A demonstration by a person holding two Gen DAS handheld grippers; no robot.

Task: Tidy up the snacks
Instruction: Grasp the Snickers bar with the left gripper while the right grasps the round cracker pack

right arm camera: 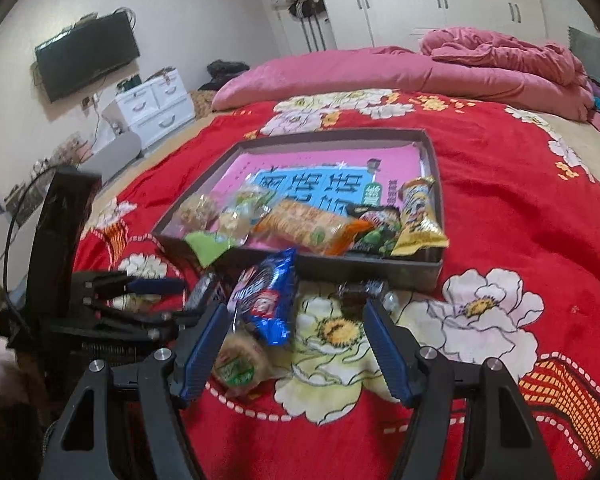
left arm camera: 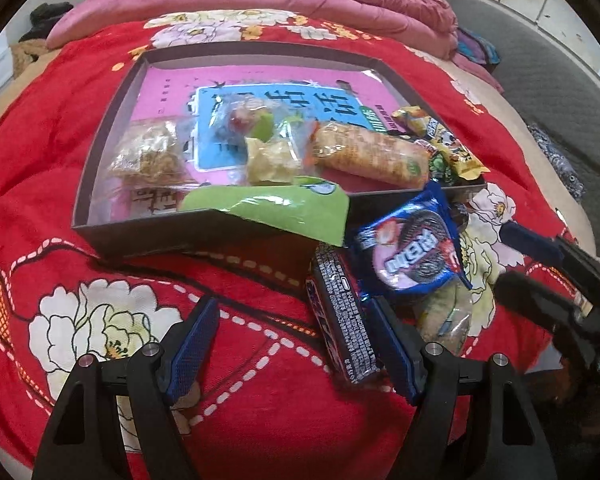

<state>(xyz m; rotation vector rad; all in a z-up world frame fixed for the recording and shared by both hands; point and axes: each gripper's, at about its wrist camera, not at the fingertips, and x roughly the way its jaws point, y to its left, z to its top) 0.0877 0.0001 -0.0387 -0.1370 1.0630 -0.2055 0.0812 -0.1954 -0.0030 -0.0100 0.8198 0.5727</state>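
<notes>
The shallow box (left arm camera: 100, 184) lies flat on the red flowered blanket (left arm camera: 260, 420), with its long axis running left to right in the left wrist view.

Contents of the box, left to right in that view:
1. One clear bag of brown snacks (left arm camera: 148, 154) in the near left part.
2. One clear bag of pale snacks (left arm camera: 272, 160) at the middle, with one further clear bag (left arm camera: 244, 120) behind it.
3. One green packet (left arm camera: 284, 206) draped over the near wall.
4. One long cracker pack (left arm camera: 372, 154), lying with its long axis left to right.
5. One dark green packet (left arm camera: 440, 168) and one yellow packet (left arm camera: 448, 140) in the right corner. A count beyond these cannot be told.

Outside the box, just beside its near wall, lie one dark bar (left arm camera: 344, 320), long axis running from the box toward the camera; one blue cookie packet (left arm camera: 412, 248); and one round cracker pack (left arm camera: 448, 316).

Left gripper (left arm camera: 300, 340): jaws apart, nothing grasped; the dark bar lies beside its right finger.

Right gripper (right arm camera: 296, 344): jaws apart, nothing grasped; the blue cookie packet lies between its fingertips, unpressed.
</notes>
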